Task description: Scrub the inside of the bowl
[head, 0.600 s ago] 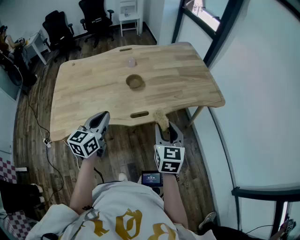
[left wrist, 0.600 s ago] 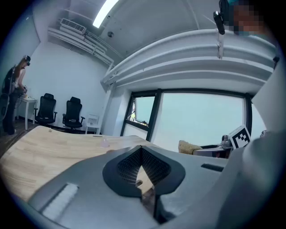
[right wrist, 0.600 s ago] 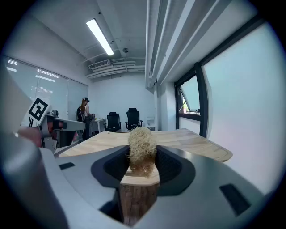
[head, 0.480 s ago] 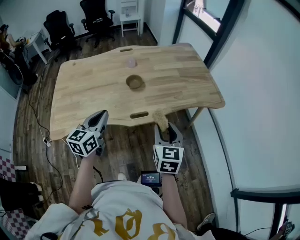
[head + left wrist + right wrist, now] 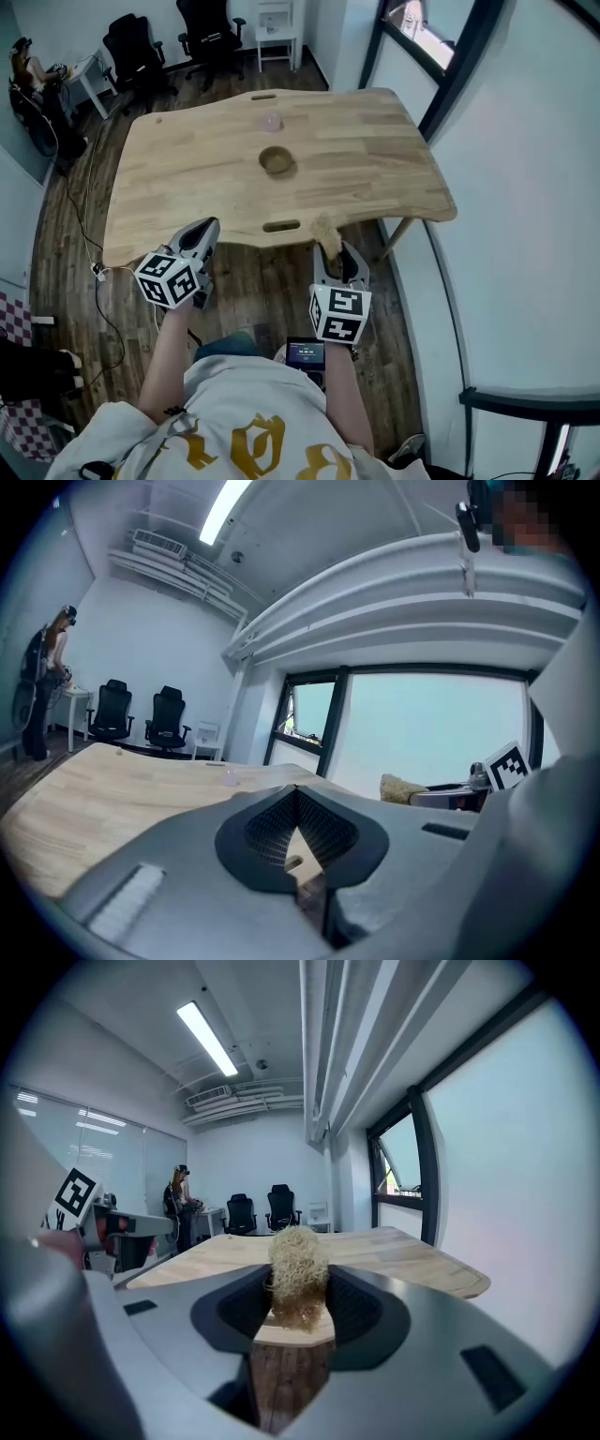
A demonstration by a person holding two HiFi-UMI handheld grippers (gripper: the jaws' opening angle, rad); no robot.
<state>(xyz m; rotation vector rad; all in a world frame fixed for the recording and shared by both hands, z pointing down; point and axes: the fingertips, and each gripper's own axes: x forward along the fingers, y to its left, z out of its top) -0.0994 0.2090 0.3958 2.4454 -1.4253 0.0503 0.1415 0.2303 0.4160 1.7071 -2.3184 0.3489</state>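
A small wooden bowl [image 5: 276, 161] stands near the middle of the wooden table [image 5: 187, 178], far ahead of both grippers. My right gripper [image 5: 331, 247] hovers at the table's near edge, shut on a tan fibrous scrubber [image 5: 323, 232] that sticks up between its jaws; in the right gripper view the scrubber [image 5: 298, 1274] fills the gap. My left gripper [image 5: 205, 233] is held off the near edge to the left, jaws shut with nothing between them. In the left gripper view the left gripper [image 5: 297, 832] points along the tabletop.
A small pale pink object [image 5: 272, 122] lies on the table beyond the bowl. Slots are cut in the table at the near edge [image 5: 281, 226] and far edge [image 5: 262, 96]. Office chairs [image 5: 208, 33] and a person [image 5: 23, 56] are at the far left. A glass wall runs along the right.
The view has shifted slightly, so the table sits a little further right and up. Both grippers hold about the same places at the table's near edge.
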